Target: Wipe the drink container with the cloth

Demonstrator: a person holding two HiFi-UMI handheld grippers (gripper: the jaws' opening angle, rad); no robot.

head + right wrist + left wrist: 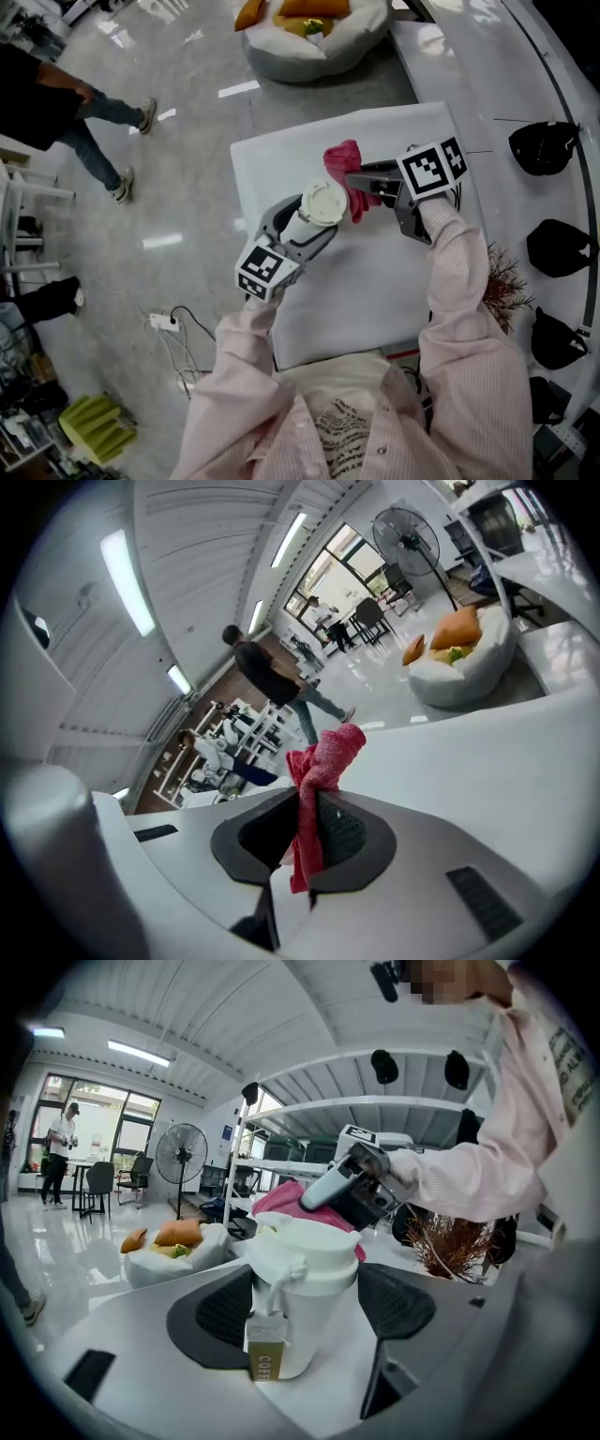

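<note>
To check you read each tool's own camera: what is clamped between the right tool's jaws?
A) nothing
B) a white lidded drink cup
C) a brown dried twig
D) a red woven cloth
D: the right gripper view shows the right tool shut on the red woven cloth, while the white lidded drink cup sits gripped in the left tool.

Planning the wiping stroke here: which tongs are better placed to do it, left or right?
Right. The right tongs are shut on the red cloth, close beside the cup. The left tongs grip the cup, so they likely serve best steadying it.
</note>
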